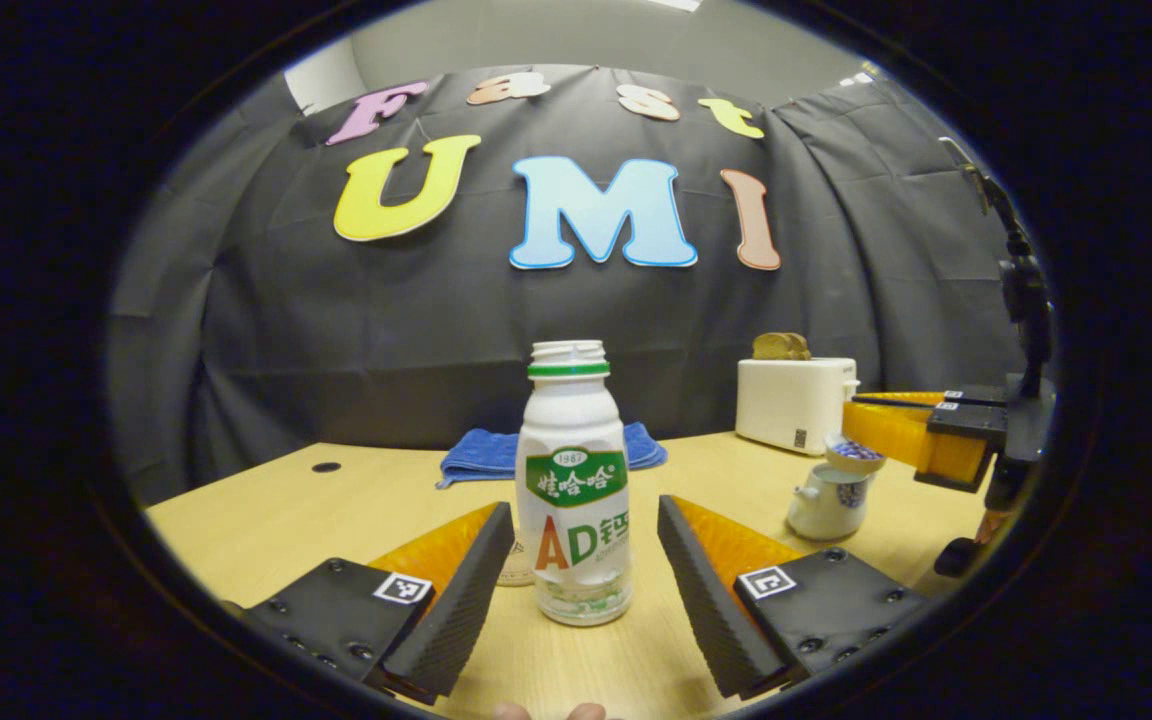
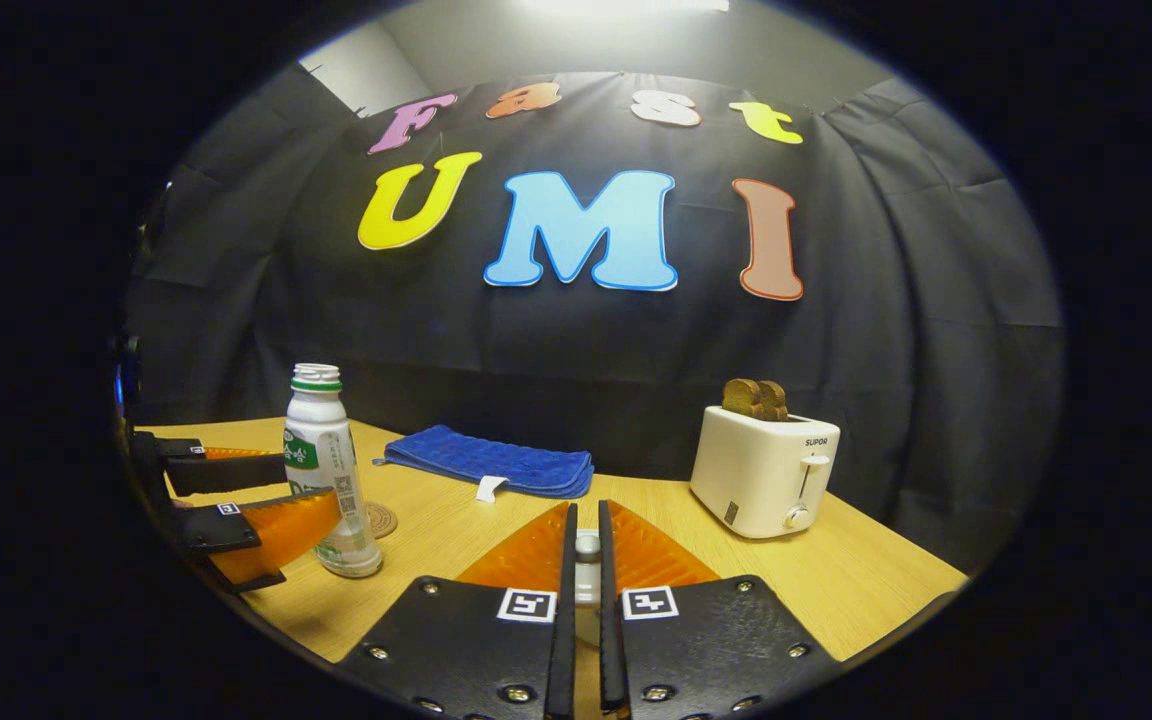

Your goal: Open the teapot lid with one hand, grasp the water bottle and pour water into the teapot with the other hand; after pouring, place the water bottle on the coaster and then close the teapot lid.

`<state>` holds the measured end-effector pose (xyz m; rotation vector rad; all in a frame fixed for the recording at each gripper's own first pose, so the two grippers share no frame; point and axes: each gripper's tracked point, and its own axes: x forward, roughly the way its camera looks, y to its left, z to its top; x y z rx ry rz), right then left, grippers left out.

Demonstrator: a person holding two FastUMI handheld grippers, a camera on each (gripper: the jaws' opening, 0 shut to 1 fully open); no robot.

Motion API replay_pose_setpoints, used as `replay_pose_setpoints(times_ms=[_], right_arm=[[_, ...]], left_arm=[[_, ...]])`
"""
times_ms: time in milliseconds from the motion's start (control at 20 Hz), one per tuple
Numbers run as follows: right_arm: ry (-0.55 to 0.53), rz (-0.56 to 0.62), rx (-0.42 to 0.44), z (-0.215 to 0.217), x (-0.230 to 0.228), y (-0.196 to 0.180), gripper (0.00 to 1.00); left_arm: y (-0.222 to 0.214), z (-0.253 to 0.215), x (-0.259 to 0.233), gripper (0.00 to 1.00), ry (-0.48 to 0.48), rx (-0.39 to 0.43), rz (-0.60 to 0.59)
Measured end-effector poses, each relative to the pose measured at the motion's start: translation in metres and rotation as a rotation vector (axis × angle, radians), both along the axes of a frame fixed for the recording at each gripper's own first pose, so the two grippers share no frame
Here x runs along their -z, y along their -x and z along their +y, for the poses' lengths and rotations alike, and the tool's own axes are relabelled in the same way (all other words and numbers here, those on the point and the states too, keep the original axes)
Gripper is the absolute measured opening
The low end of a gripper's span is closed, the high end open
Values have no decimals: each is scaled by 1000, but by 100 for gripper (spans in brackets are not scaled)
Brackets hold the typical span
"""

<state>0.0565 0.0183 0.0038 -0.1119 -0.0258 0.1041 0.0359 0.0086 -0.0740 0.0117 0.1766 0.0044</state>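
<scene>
The desk (image 1: pixel 266 520) is a pale wood surface carrying everything. At its back right stands a white toaster (image 2: pixel 764 468) with browned slices (image 2: pixel 755 397) sticking out of the top, and a folded blue cloth (image 2: pixel 489 462) lies against the wall behind the bottle.

In the left gripper view, the left gripper (image 1: pixel 573 560) is spread wide, its fingers (image 1: pixel 456 590) on either side of the uncapped water bottle (image 1: pixel 573 490) with clear gaps on both sides, so they are released and gripping nothing. The bottle stands upright on the desk, with the round coaster (image 2: pixel 380 520) just behind and beside its base. In the right gripper view the same gripper flanks the bottle from the left edge.

The small white teapot (image 1: pixel 828 497) sits to the right of the bottle, in front of the toaster. Its lid (image 1: pixel 854 455) is raised just above the pot's mouth, between the tips of the right gripper (image 1: pixel 861 425), which reaches in from the right. In the right gripper view that gripper's fingers (image 2: pixel 564 560) are nearly closed, clenched on the lid's small knob (image 2: pixel 587 546).
</scene>
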Motion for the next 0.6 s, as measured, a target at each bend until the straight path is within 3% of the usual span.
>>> replay_pose_setpoints(times_ms=[450,550,600], right_arm=[[-17,-19,-23,0,-1,8,10],[-13,-33,-23,-3,-6,10,10],[-12,-22,-25,-3,-3,13,10]], left_arm=[[-37,7,6,100,-4,-20,3],[-36,11,6,82,-25,-52,10],[-34,6,6,81,-49,-40,18]])
